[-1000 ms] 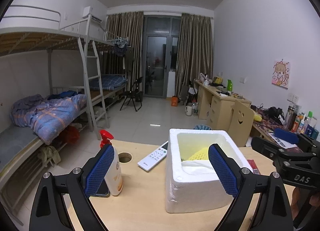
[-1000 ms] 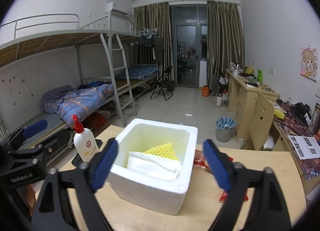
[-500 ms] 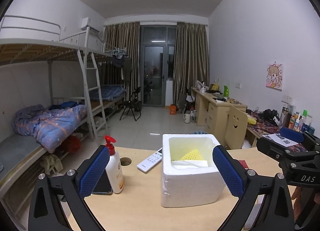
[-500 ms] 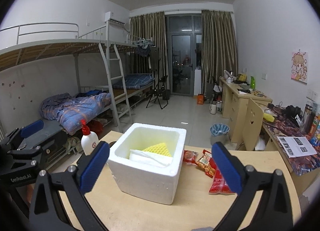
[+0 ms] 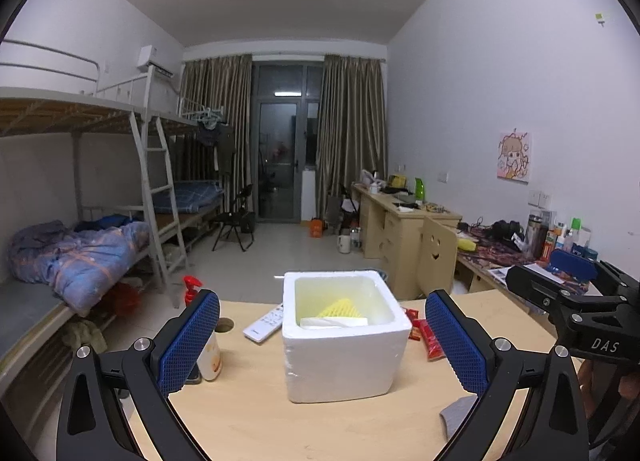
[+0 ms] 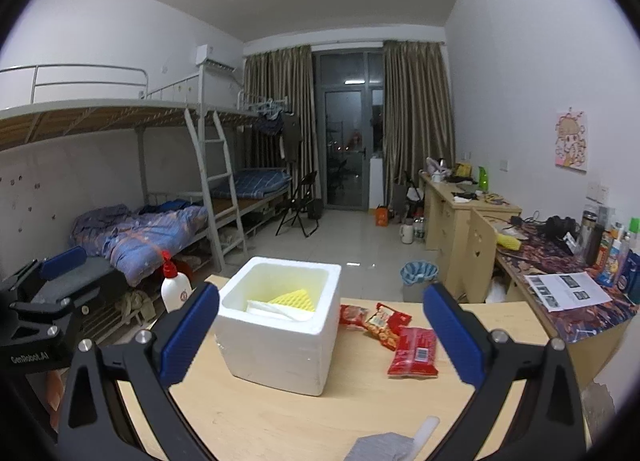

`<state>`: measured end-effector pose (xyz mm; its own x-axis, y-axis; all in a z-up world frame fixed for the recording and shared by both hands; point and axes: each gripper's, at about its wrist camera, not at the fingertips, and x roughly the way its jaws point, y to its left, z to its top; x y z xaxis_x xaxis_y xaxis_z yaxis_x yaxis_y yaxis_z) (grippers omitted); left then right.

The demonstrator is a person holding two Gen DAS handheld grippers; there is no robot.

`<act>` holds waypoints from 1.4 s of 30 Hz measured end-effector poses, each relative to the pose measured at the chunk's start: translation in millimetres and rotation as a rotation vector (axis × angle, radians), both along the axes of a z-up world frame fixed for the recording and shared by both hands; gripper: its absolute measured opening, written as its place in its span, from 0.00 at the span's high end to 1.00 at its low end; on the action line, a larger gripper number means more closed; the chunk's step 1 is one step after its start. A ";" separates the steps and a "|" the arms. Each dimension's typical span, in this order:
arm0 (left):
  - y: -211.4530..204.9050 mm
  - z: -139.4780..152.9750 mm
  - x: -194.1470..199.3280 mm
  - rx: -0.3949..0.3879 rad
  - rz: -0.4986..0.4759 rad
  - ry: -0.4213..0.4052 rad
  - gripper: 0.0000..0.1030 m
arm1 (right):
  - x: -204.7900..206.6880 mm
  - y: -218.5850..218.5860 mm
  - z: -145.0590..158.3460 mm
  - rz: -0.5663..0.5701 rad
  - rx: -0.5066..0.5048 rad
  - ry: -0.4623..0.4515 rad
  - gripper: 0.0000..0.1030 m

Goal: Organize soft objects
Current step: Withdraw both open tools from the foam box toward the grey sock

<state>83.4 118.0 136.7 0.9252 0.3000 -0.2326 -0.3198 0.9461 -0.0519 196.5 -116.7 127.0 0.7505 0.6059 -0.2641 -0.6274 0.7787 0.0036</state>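
Note:
A white foam box [image 5: 344,357] [image 6: 280,341] stands on the wooden table [image 5: 260,421] [image 6: 280,421]. Inside it lie a yellow foam net [image 5: 340,307] [image 6: 294,299] and a white soft sheet [image 5: 332,322] [image 6: 266,308]. My left gripper [image 5: 322,345] is open and empty, held back from the box. My right gripper [image 6: 320,337] is open too, with nothing between its blue pads. A grey soft piece [image 5: 458,413] [image 6: 380,447] lies at the table's near edge, with a white strip [image 6: 424,431] beside it. Each gripper shows at the other view's edge.
Red snack packets [image 6: 414,351] [image 5: 428,335] lie right of the box. A white remote [image 5: 264,321] and a red-capped bottle [image 5: 208,353] [image 6: 174,289] stand to its left, near a round cable hole [image 5: 224,324]. Bunk beds line the left wall, desks the right.
Both grippers have drawn back from the foam box and risen a little, so the box looks smaller and farther. The snack packets and the grey piece have come into view.

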 end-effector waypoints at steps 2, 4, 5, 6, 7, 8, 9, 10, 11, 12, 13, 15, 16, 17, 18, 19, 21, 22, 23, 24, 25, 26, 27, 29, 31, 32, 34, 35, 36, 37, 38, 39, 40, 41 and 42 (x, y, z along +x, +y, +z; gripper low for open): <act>-4.8 3.1 -3.2 0.004 -0.004 -0.006 0.00 | -3.0 -5.1 0.6 -0.002 0.010 -0.002 0.00; -9.6 5.7 -6.7 0.008 -0.011 -0.012 0.00 | -5.0 -7.5 -0.3 -0.007 0.010 -0.005 0.00; -11.3 6.8 -7.6 0.010 -0.013 -0.014 0.00 | -6.7 -9.1 -1.0 -0.009 0.012 -0.008 0.00; -13.4 7.1 -9.1 0.013 -0.013 -0.016 0.00 | -8.6 -11.4 -2.0 -0.008 0.016 -0.009 0.00; -15.3 6.3 -11.3 0.013 -0.015 -0.020 0.00 | -10.5 -13.9 -3.3 -0.008 0.021 -0.010 0.00; -16.7 5.5 -12.9 0.013 -0.017 -0.021 0.00 | -12.4 -16.4 -4.6 -0.009 0.024 -0.010 0.00; -18.9 3.9 -13.8 0.012 -0.021 -0.019 0.00 | -13.7 -18.3 -6.2 -0.011 0.028 -0.009 0.00; -20.5 2.1 -14.6 0.011 -0.026 -0.016 0.00 | -15.1 -21.0 -7.8 -0.015 0.032 -0.008 0.00; -22.2 0.1 -16.1 0.007 -0.032 -0.016 0.00 | -16.2 -22.9 -9.3 -0.020 0.035 -0.007 0.00; -23.1 -1.5 -16.9 0.003 -0.034 -0.016 0.00 | -17.3 -25.7 -11.2 -0.025 0.037 -0.008 0.00; -24.6 -3.8 -17.9 -0.001 -0.034 -0.014 0.00 | -18.8 -29.0 -13.2 -0.029 0.037 -0.009 0.00; -27.2 -9.1 -19.5 -0.013 -0.037 -0.009 0.00 | -19.3 -31.6 -15.5 -0.038 0.031 -0.012 0.00; -28.7 -11.6 -19.9 -0.021 -0.046 -0.007 0.00 | -19.5 -33.8 -17.1 -0.042 0.028 -0.012 0.00; -29.4 -13.0 -20.1 -0.024 -0.055 -0.006 0.00 | -20.0 -35.6 -19.2 -0.046 0.026 -0.012 0.00; -32.3 -15.9 -20.1 -0.027 -0.063 -0.006 0.00 | -20.2 -37.9 -22.4 -0.047 0.026 -0.010 0.00; -34.3 -17.9 -19.8 -0.026 -0.066 -0.003 0.00 | -19.8 -40.7 -25.7 -0.048 0.027 -0.006 0.00; -37.7 -23.2 -18.6 -0.028 -0.081 -0.001 0.00 | -20.2 -44.1 -31.8 -0.051 0.031 -0.001 0.00; -38.6 -25.8 -18.8 -0.032 -0.084 0.000 0.00 | -20.8 -46.1 -35.7 -0.054 0.031 -0.002 0.00; -39.5 -28.8 -18.0 -0.037 -0.090 -0.001 0.00 | -21.5 -47.5 -38.7 -0.057 0.027 -0.005 0.00; -39.9 -32.7 -17.3 -0.045 -0.101 -0.003 0.00 | -22.9 -48.9 -42.6 -0.059 0.023 -0.011 0.00; -40.6 -35.9 -16.8 -0.048 -0.104 -0.005 0.00 | -24.8 -50.8 -46.8 -0.065 0.020 -0.019 0.00; -41.2 -39.6 -16.0 -0.049 -0.092 -0.003 0.00 | -26.4 -52.7 -50.5 -0.075 0.018 -0.022 0.00; -41.2 -42.7 -15.3 -0.050 -0.083 -0.004 0.00 | -27.5 -54.4 -52.9 -0.081 0.015 -0.023 0.00; -40.9 -50.7 -14.2 -0.061 -0.090 -0.008 0.00 | -28.7 -57.3 -58.5 -0.085 0.011 -0.026 0.00; -39.6 -59.2 -12.4 -0.083 -0.105 -0.005 0.00 | -29.0 -61.2 -66.2 -0.089 0.013 -0.022 0.00; -39.5 -64.3 -11.2 -0.095 -0.116 -0.002 0.00 | -28.8 -63.4 -69.7 -0.091 0.014 -0.021 0.00; -39.2 -71.6 -8.4 -0.104 -0.124 -0.001 0.00 | -27.0 -67.7 -76.9 -0.109 0.018 -0.013 0.00; -39.1 -75.7 -8.4 -0.110 -0.125 -0.004 0.00 | -26.6 -69.9 -79.6 -0.116 0.022 -0.009 0.00; -39.4 -80.2 -7.7 -0.117 -0.133 -0.008 0.00 | -25.7 -71.6 -82.4 -0.121 0.025 -0.004 0.00; -40.8 -85.1 -7.1 -0.124 -0.142 -0.010 0.00 | -24.8 -72.9 -84.8 -0.126 0.027 0.004 0.00; -41.9 -90.3 -5.3 -0.132 -0.151 -0.011 0.00 | -23.9 -75.2 -87.2 -0.130 0.029 0.012 0.00; -43.3 -94.0 -4.1 -0.135 -0.159 -0.013 0.00 | -22.7 -78.1 -90.6 -0.136 0.031 0.020 0.00; -45.6 -98.4 -1.8 -0.135 -0.165 -0.007 0.00 | -22.6 -78.9 -92.4 -0.140 0.030 0.025 0.00; -47.4 -101.5 -0.4 -0.133 -0.168 -0.005 0.00 | -22.2 -79.9 -93.9 -0.142 0.027 0.030 0.00; -50.3 -105.0 2.0 -0.128 -0.173 0.000 0.00 | -21.6 -82.0 -97.0 -0.148 0.021 0.036 0.00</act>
<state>85.4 67.7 31.7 0.9603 0.1050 -0.2583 -0.1534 0.9726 -0.1748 174.9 -198.7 30.1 0.8224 0.4949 -0.2806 -0.5049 0.8622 0.0409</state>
